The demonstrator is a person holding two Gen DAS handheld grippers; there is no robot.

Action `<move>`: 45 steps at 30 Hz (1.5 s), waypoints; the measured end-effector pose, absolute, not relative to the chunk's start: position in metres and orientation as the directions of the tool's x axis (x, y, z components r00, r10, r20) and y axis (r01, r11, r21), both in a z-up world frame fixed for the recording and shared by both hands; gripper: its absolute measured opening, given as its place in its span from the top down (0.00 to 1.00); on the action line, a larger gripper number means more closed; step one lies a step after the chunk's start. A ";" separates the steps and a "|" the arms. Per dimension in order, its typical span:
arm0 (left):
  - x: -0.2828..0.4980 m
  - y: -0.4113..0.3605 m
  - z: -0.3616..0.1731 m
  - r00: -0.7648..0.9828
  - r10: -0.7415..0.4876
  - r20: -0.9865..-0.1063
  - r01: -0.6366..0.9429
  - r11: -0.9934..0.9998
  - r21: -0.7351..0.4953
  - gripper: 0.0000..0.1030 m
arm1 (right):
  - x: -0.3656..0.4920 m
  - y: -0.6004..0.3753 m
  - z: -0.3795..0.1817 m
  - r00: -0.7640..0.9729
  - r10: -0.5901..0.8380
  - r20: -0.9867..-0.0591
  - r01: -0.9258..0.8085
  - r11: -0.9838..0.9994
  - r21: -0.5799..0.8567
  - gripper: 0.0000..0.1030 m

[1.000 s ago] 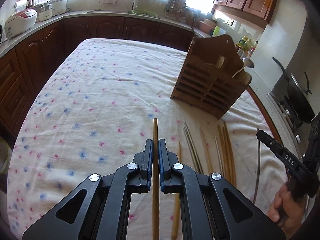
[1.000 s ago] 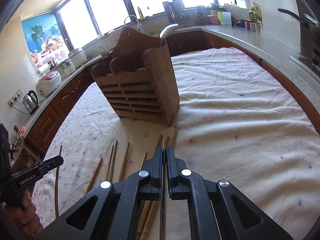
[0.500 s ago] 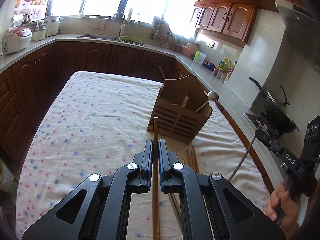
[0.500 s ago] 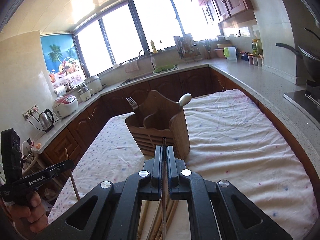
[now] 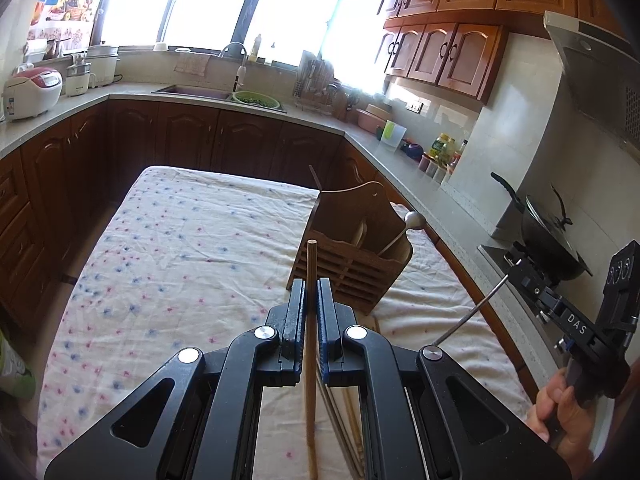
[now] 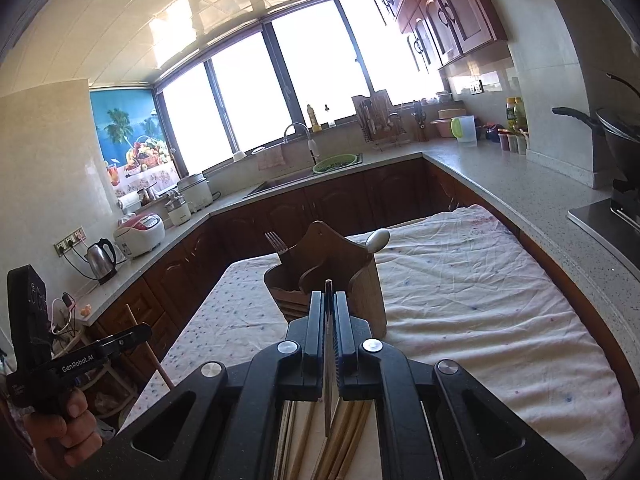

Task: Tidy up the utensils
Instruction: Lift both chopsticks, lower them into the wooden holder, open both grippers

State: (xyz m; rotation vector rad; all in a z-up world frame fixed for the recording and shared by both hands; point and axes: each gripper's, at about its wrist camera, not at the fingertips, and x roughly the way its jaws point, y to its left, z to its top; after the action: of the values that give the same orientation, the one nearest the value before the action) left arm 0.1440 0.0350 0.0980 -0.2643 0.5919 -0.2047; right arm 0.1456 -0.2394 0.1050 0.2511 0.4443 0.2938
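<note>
My left gripper (image 5: 311, 286) is shut on a wooden chopstick (image 5: 311, 344) and holds it raised above the table, its tip pointing toward the wooden utensil holder (image 5: 352, 258). My right gripper (image 6: 329, 298) is shut on a thin metal chopstick (image 6: 328, 360), also raised, in front of the same holder (image 6: 340, 276). The holder has a fork (image 6: 276, 242) and a spoon (image 6: 378, 239) standing in it. Several loose chopsticks (image 6: 348, 436) lie on the cloth below the grippers. The right gripper and its metal chopstick (image 5: 468, 316) show at the right of the left wrist view.
The table wears a white flowered cloth (image 5: 180, 248). Dark wood cabinets and a stone counter (image 6: 516, 184) ring it, with a wok (image 5: 548, 236) on the stove at right and a rice cooker (image 5: 32, 92) and a kettle (image 6: 102, 258) at left.
Both grippers have lifted their chopsticks off the table and tilted upward. The holder now sits lower and farther away in both views.
</note>
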 end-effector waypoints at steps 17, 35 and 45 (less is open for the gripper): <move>0.173 0.032 0.144 0.876 -0.248 -0.414 0.137 0.950 -0.279 0.96 | 0.164 -0.248 0.138 0.893 0.334 -0.301 -0.245 0.923 0.298 0.96; 0.287 0.030 0.183 0.957 -0.172 -0.233 0.084 0.935 -0.345 0.96 | 0.248 -0.249 0.190 0.958 0.254 -0.136 -0.212 0.942 0.260 0.96; 0.307 0.013 0.120 0.938 -0.157 -0.308 0.061 0.952 -0.299 0.96 | 0.271 -0.241 0.131 0.940 0.252 -0.229 -0.190 0.946 0.261 0.96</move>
State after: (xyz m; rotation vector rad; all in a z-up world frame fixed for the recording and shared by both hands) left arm 0.3068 0.0134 0.1196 -0.2905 0.3360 -0.1134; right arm 0.2707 -0.2407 0.1314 0.2389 0.2632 0.2274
